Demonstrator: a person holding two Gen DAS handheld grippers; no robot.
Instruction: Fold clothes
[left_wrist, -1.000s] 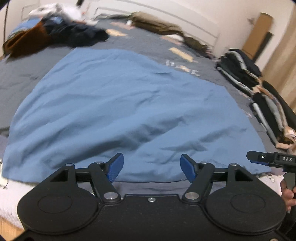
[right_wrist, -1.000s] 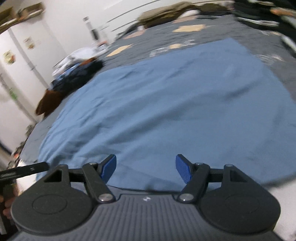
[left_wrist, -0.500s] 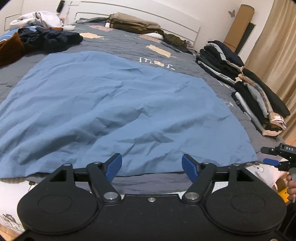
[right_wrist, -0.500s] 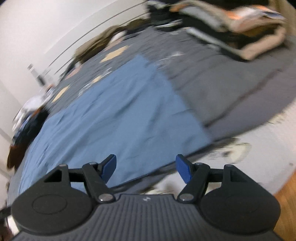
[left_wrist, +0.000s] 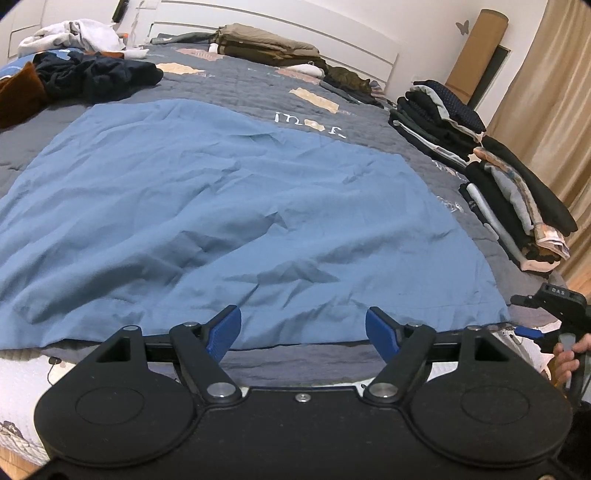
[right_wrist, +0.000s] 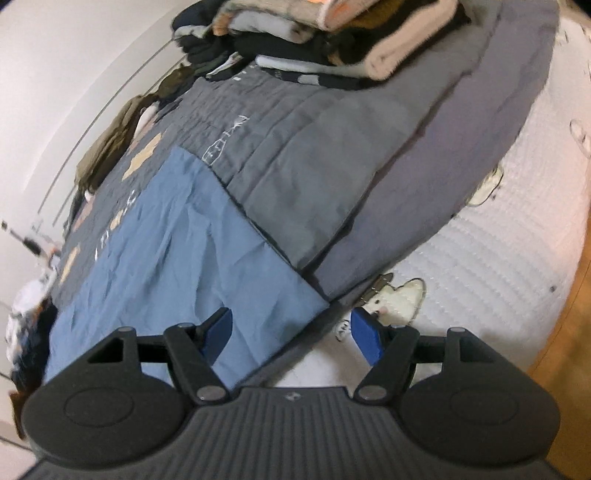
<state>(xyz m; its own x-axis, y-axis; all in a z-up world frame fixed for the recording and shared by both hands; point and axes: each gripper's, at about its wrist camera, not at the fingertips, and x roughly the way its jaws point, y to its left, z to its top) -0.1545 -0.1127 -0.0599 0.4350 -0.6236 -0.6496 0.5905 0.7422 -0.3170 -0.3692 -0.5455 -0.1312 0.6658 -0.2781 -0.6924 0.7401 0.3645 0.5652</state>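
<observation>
Item: large blue wrinkled cloth sheet (left_wrist: 229, 206), spread flat on grey quilted bed cover (left_wrist: 258, 85), near edge at bed's foot. My left gripper (left_wrist: 303, 328): fingers spread, nothing btwn, just short of near hem. My right gripper (right_wrist: 291, 332): fingers spread, empty, over sheet's corner. Folded clothes stacks (left_wrist: 480, 162) along bed's right side; dark unfolded pile (left_wrist: 88, 74) far left.

blue sheet (left_wrist: 229, 206) cropped left, folded stack (right_wrist: 332, 40) blurred

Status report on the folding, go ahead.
Left gripper open, empty. Right gripper open, empty, over near corner of blue sheet. Sheet spread flat on bed, unfolded. Nothing in the way; folded stacks off to the side.
</observation>
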